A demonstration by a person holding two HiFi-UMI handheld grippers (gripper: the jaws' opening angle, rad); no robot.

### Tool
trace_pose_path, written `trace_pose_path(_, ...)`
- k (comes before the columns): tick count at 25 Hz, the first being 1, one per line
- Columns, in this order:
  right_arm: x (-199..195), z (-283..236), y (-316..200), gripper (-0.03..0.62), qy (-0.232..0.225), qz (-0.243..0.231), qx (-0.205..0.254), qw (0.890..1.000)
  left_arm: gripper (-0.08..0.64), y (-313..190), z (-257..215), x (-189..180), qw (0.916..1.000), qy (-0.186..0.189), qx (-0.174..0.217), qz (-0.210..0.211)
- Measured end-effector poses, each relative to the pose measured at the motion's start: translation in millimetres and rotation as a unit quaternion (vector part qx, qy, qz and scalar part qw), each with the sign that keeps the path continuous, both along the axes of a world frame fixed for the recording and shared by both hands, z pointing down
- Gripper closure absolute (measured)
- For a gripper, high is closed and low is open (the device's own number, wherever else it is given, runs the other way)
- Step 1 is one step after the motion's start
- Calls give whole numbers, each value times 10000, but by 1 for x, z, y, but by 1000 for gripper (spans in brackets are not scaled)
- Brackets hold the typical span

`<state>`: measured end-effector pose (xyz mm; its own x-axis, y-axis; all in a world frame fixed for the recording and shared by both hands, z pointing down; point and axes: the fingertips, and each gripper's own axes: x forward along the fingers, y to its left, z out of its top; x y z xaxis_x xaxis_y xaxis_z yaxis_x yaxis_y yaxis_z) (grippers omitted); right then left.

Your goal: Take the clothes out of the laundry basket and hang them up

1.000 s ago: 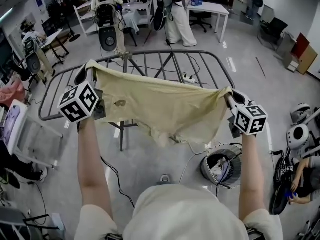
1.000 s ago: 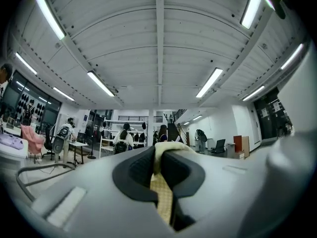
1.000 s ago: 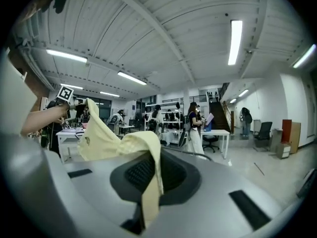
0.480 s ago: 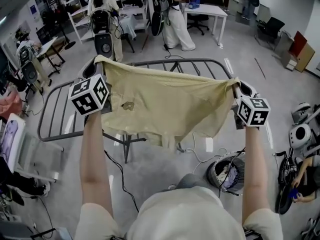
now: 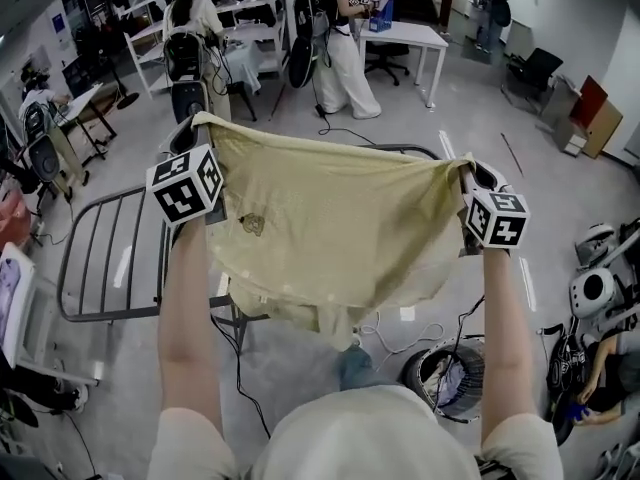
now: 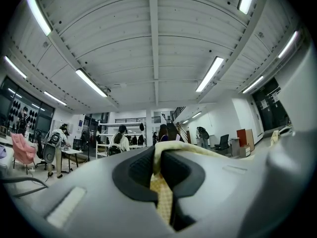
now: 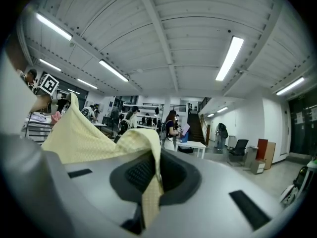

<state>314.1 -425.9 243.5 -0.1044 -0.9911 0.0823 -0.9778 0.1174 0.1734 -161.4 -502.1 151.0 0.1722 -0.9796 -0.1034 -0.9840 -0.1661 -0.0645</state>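
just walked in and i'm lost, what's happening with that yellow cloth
A person holds a pale yellow knit garment spread wide, the left claw and the right claw each shut on a top corner. It hangs over the grey metal drying rack, not yet draped on it. The round laundry basket stands on the floor at the person's right.

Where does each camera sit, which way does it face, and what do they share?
Head view: on the person's head, looking steeply down at the yellow garment stretched between left gripper and right gripper, with drying rack and laundry basket below; both forearms show.
Left gripper view: on that gripper, facing level across the room; its jaws pinch the garment.
Right gripper view: likewise, its jaws pinching the garment's other corner.
Shared: all show the garment; the right gripper view also catches the left gripper's marker cube.
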Motion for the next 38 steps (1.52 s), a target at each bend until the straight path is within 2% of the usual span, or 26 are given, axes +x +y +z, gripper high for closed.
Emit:
trace_pose_path(13,47,1,-145,586,65,-247,-84,9996,541,-141,-9,46,9983,-229,-61,-525)
trace_pose_path(22,79,26,-231,586,-9,-264,-325,9991,541,-227,22,78,9948,-537,-307,-814)
trace_pose_path(28,81,47,-288,586,80,-245,-508,9984,541,-285,47,82,9904,-715,-489,-1078)
trace_pose_path(34,81,63,-338,586,331,-208,-740,9965,540,-338,87,81,9875,-609,-840,-1188)
trace_pose_path(38,80,101,-353,585,366,-217,-1170,9922,540,-359,139,92,9847,-393,-1369,-1009)
